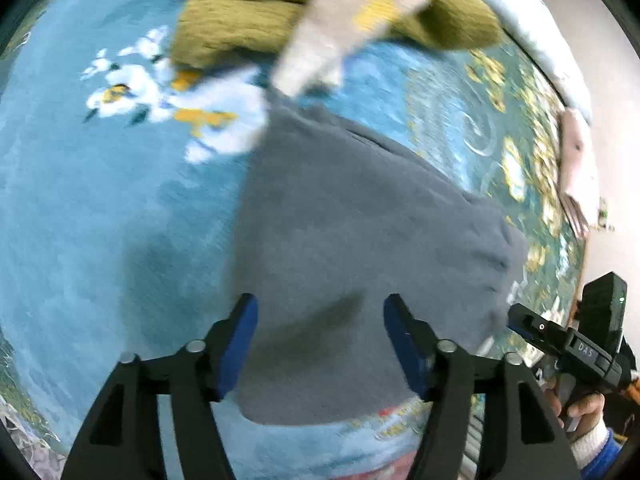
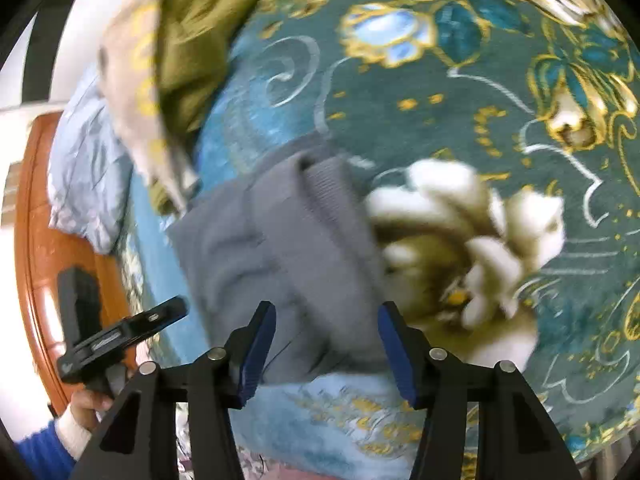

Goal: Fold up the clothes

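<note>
A folded grey knit garment (image 1: 360, 220) lies flat on the teal flowered bedspread (image 1: 80, 200). My left gripper (image 1: 320, 300) hangs just above the garment's near edge, open, its blue pads apart and clear of the cloth. In the right wrist view the same grey garment (image 2: 280, 248) shows a ribbed edge. My right gripper (image 2: 326, 308) is open over the garment's near end, nothing pinched. Behind lie an olive garment (image 1: 232, 28) (image 2: 192, 52) and a pale garment with yellow marks (image 1: 352, 32) (image 2: 132, 92) draped over it.
A light blue pillow (image 2: 84, 168) rests against a brown wooden headboard (image 2: 36, 240). A person's hand (image 1: 584, 404) with a blue sleeve grips the other tool at the right edge; the opposite hand (image 2: 88, 404) shows at lower left. The bedspread (image 2: 440, 100) stretches right.
</note>
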`<move>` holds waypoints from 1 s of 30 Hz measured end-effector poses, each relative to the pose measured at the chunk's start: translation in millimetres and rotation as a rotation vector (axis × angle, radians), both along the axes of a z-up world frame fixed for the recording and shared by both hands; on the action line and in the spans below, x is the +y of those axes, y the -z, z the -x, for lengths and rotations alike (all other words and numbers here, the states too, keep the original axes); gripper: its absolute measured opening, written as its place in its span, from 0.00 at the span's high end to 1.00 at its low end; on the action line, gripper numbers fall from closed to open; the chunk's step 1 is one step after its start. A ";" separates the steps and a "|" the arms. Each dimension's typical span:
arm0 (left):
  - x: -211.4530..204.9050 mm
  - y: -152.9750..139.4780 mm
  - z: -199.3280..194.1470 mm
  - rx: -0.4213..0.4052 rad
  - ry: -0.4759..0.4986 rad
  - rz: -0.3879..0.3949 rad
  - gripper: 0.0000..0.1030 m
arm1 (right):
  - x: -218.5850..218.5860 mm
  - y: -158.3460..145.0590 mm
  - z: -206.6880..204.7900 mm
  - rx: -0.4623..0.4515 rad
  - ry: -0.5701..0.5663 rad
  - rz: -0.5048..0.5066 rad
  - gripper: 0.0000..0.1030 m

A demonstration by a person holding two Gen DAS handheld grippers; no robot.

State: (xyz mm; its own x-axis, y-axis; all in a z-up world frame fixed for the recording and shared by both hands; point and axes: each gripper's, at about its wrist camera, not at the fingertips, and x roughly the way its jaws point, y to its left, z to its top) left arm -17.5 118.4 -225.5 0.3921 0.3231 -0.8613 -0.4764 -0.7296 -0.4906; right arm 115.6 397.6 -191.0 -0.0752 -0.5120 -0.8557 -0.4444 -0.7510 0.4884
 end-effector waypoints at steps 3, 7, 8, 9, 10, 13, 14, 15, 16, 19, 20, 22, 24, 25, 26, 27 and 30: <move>-2.9 21.5 15.2 -0.056 -0.054 0.019 0.32 | 11.5 19.6 5.7 -0.029 0.052 0.033 0.41; 3.6 41.8 21.8 -0.111 -0.041 0.007 0.29 | 6.3 38.6 25.3 -0.036 0.081 0.123 0.40; 5.8 45.4 22.3 -0.116 -0.031 0.005 0.29 | 4.9 43.3 28.6 -0.040 0.077 0.135 0.40; 7.0 49.3 23.2 -0.122 -0.026 0.001 0.29 | 6.3 44.6 29.8 -0.045 0.075 0.142 0.40; 7.0 52.6 24.3 -0.129 -0.028 -0.004 0.29 | 7.1 42.6 28.4 -0.048 0.073 0.151 0.39; 6.4 58.5 27.4 -0.145 -0.045 -0.016 0.29 | 4.8 43.3 31.2 -0.050 0.068 0.174 0.39; 6.7 58.5 28.0 -0.145 -0.048 -0.017 0.29 | 3.6 43.3 32.3 -0.051 0.067 0.180 0.39; 7.3 57.9 28.2 -0.142 -0.048 -0.017 0.29 | 2.1 42.0 32.3 -0.050 0.062 0.195 0.39; 7.8 57.2 28.5 -0.140 -0.049 -0.017 0.30 | 0.6 40.2 32.0 -0.048 0.057 0.212 0.39; 9.5 53.3 28.8 -0.145 -0.062 -0.026 0.45 | -14.7 38.5 37.7 -0.067 0.001 0.147 0.40; 9.6 51.4 28.3 -0.144 -0.067 -0.024 0.48 | -18.2 38.4 39.8 -0.074 -0.012 0.126 0.41; 9.1 45.6 25.8 -0.126 -0.067 -0.013 0.58 | -19.0 36.2 40.8 -0.083 -0.007 0.111 0.45; 6.7 38.9 24.6 -0.108 -0.075 -0.001 0.73 | -18.4 30.6 39.2 -0.080 0.003 0.100 0.54; 5.1 35.1 24.2 -0.098 -0.079 0.003 0.75 | -17.6 26.0 37.2 -0.074 0.011 0.099 0.61; 3.2 29.8 23.4 -0.088 -0.084 0.001 0.79 | -16.6 21.1 35.0 -0.068 0.021 0.099 0.68; 1.2 23.5 22.4 -0.080 -0.089 -0.005 0.81 | -16.0 15.5 32.7 -0.059 0.031 0.104 0.70; -2.5 2.9 16.0 -0.047 -0.087 -0.022 0.82 | -21.4 -5.9 26.9 -0.026 0.038 0.113 0.73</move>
